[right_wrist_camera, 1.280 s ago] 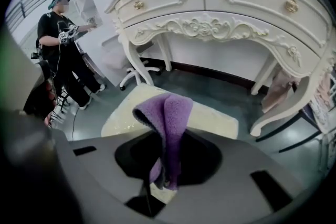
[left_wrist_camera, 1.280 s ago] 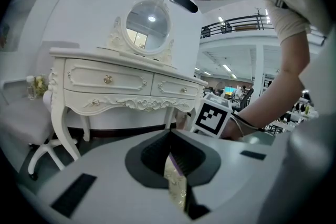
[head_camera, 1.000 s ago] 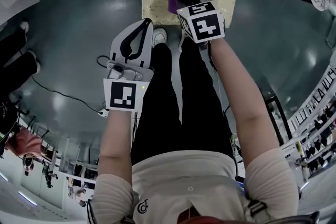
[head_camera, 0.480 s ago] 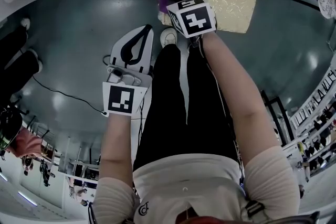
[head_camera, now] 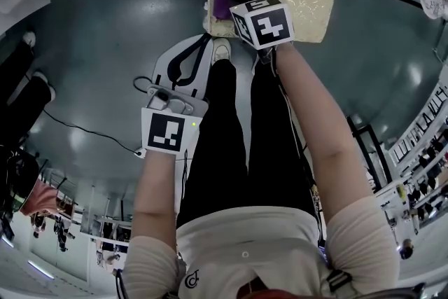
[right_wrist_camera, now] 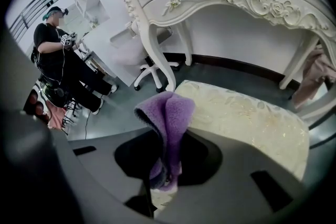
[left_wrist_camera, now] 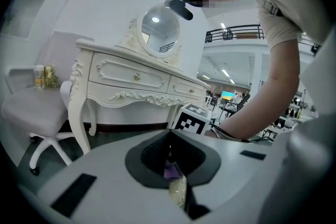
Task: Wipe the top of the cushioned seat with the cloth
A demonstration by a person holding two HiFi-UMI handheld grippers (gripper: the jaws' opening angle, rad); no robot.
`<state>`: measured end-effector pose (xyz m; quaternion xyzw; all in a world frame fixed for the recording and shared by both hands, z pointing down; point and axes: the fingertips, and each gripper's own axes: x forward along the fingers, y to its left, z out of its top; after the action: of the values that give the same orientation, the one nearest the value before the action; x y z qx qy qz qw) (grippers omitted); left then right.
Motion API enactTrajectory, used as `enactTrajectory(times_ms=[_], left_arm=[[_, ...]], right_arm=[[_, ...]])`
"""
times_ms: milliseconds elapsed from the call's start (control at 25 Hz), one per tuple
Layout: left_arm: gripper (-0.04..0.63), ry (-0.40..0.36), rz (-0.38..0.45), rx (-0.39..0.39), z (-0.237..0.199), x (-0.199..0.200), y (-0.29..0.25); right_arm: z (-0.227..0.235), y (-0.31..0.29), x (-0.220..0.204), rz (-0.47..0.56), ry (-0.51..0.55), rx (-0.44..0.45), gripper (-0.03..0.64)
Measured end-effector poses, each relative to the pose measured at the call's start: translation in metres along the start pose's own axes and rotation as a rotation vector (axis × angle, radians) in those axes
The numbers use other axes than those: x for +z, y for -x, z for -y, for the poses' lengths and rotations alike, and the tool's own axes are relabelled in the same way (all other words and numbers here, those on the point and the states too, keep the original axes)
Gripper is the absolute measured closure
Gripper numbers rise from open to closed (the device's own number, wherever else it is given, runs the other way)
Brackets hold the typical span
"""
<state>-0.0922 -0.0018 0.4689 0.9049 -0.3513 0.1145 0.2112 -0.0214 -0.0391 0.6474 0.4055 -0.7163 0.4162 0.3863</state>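
Wiping in progress | right claw (right_wrist_camera: 167,168) pinching cloth (right_wrist_camera: 169,113) at cushioned seat (right_wrist_camera: 247,118) near-left corner | left claw (left_wrist_camera: 169,153) pressed together, empty, off seat | most of top likely unwiped

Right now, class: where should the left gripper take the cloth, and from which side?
Probably the loose bunched fold of the cloth beyond the right gripper, which pinches its lower end. Come from the left, over the edge of the seat: the fold stands free there, and the right gripper blocks the near side.
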Motion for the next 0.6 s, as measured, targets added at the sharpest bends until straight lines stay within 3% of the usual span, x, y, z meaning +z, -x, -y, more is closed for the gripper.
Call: enactTrajectory(times_ms=[600], left_arm=[[0.581,-0.006,-0.009,-0.074,0.066,-0.001,-0.065]], right_arm=[[0.086,0.035,-0.042,-0.004,-0.052,-0.024,0.531]])
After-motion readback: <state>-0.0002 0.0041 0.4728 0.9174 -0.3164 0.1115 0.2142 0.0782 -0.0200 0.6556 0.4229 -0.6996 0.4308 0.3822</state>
